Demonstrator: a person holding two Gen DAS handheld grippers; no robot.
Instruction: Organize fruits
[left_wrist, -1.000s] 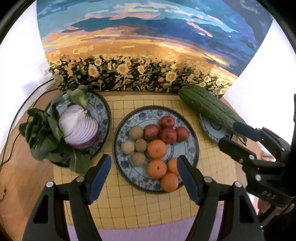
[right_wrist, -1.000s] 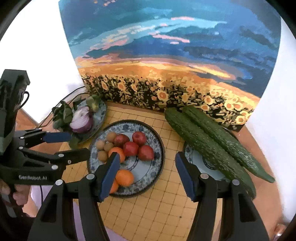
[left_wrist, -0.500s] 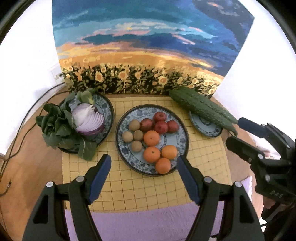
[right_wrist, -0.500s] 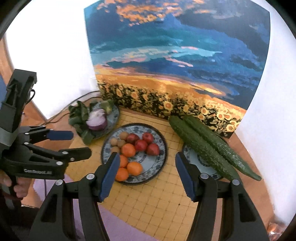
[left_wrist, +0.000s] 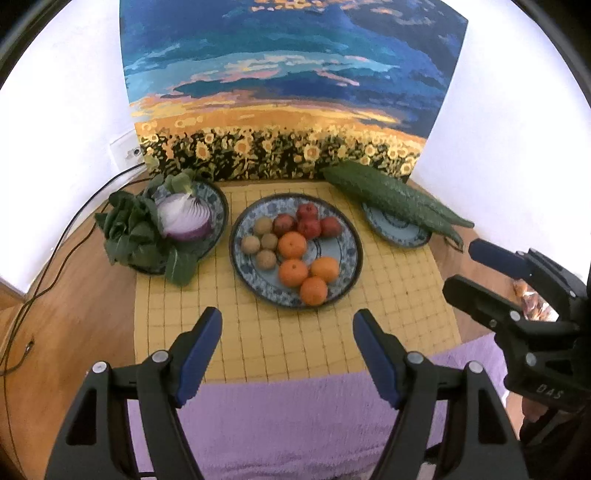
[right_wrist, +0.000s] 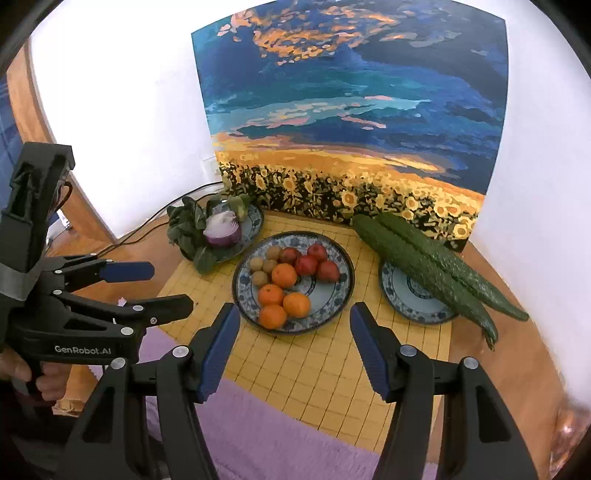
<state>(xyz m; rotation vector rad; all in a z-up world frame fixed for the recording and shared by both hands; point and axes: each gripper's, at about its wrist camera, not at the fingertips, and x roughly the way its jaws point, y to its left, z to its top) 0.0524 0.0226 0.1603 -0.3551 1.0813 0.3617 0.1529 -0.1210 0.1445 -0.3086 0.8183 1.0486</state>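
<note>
A blue patterned plate (left_wrist: 347, 251) (right_wrist: 341, 286) in the middle of the yellow mat holds several oranges (left_wrist: 293, 272) (right_wrist: 271, 294), several red fruits (left_wrist: 309, 226) (right_wrist: 306, 264) and several brown kiwis (left_wrist: 266, 258) (right_wrist: 260, 277), grouped by kind. My left gripper (left_wrist: 287, 332) is open and empty, held back above the mat's near edge; it also shows in the right wrist view (right_wrist: 159, 288). My right gripper (right_wrist: 294, 325) is open and empty, near the plate's front rim; it also shows in the left wrist view (left_wrist: 469, 269).
A plate at the left (left_wrist: 219, 206) (right_wrist: 255, 221) holds leafy greens and a cut red onion (left_wrist: 186, 219). A small plate at the right (left_wrist: 399, 232) (right_wrist: 410, 299) carries two long cucumbers (left_wrist: 391, 195) (right_wrist: 417, 262). A painting (left_wrist: 288, 92) leans on the wall. A purple cloth (left_wrist: 295, 413) lies in front. A cable (left_wrist: 55, 258) runs at the left.
Both grippers have pulled back and up from the plates, so the fruit looks smaller and farther. The purple cloth has come into view. The fruit has not moved.
</note>
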